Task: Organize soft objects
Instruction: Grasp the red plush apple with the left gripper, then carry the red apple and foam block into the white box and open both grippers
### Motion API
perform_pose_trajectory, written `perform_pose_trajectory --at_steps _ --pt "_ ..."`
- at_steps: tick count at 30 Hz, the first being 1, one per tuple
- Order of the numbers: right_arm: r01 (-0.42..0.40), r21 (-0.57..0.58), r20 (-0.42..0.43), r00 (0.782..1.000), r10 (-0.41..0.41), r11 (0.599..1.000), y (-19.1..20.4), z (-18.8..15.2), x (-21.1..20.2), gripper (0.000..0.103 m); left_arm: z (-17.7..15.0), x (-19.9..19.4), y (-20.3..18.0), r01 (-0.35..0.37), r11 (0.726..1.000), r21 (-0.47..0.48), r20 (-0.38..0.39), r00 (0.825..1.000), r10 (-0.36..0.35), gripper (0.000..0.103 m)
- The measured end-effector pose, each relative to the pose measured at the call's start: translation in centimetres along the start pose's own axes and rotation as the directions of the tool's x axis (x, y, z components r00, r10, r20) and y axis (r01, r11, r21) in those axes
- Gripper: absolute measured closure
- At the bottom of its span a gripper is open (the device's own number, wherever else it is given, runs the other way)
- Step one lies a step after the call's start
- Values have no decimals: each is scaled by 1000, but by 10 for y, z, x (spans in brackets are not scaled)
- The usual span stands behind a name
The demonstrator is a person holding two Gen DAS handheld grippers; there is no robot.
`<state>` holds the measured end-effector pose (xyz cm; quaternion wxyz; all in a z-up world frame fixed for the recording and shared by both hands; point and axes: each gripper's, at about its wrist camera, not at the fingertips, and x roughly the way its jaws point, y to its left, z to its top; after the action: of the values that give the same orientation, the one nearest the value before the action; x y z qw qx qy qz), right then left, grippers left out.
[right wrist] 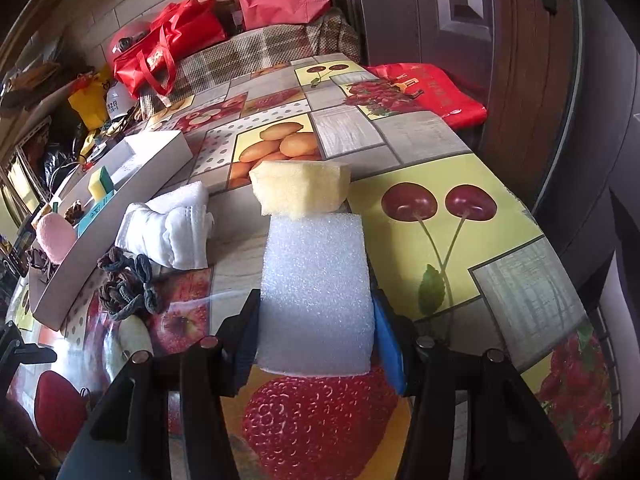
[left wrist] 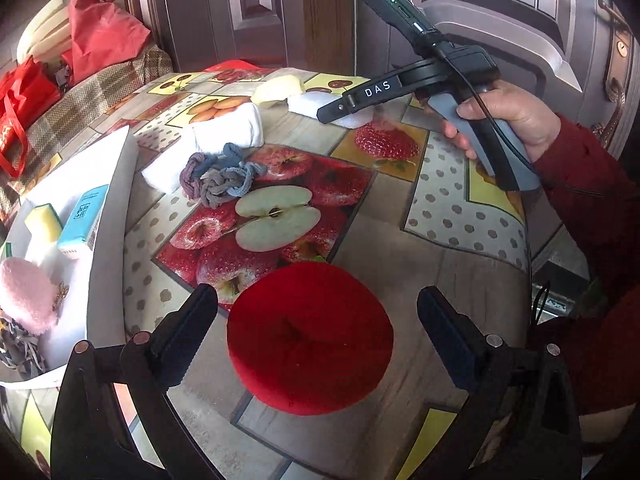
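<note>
A round red cushion [left wrist: 310, 338] lies on the fruit-print tablecloth [left wrist: 400, 240] between the wide-open fingers of my left gripper [left wrist: 316, 312], which does not touch it. My right gripper [right wrist: 316, 320] has its jaws against both sides of a white foam block [right wrist: 316, 284]; this block also shows in the left wrist view [left wrist: 320, 106] under that gripper. A yellow sponge piece [right wrist: 300, 192] lies just beyond the block. A folded white cloth [left wrist: 208, 140] and a knot of grey hair ties [left wrist: 218, 178] lie mid-table.
A white box [left wrist: 108, 216] at the left holds a pink puff [left wrist: 24, 296], a yellow sponge [left wrist: 42, 222] and a blue packet [left wrist: 84, 216]. Red bags [right wrist: 168, 48] sit on a checked seat beyond the table. A door [left wrist: 500, 20] stands behind.
</note>
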<state>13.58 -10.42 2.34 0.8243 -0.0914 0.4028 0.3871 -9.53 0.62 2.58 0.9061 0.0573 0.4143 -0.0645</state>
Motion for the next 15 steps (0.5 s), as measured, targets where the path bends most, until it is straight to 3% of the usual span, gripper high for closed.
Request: perform_pose_trajectory --at_steps 2,6,9,11,13,15 --pt "-3 3 1 1000 3 1000 0 0 0 51 -1 5 2 0 1000 -5 -27 1000 0 38" --pt "-3 0 4 1000 3 1000 0 0 0 51 -6 -3 6 9 1000 -19 6 1000 -8 41" --pt "5 1 39 999 -5 1000 1 -2 -7 51 -9 -20 13 -24 999 -44 107 994 28 41" --pt "-11 7 66 998 10 1000 4 -7 -14 51 -13 -41 24 -49 995 -83 235 970 67 41" --pt "-26 10 81 996 25 1000 8 -14 -19 51 -21 -60 38 -91 986 -142 348 927 136 41" --pt "-37 2 111 993 36 999 14 -23 -26 51 -29 -72 52 -151 965 -213 399 888 228 41"
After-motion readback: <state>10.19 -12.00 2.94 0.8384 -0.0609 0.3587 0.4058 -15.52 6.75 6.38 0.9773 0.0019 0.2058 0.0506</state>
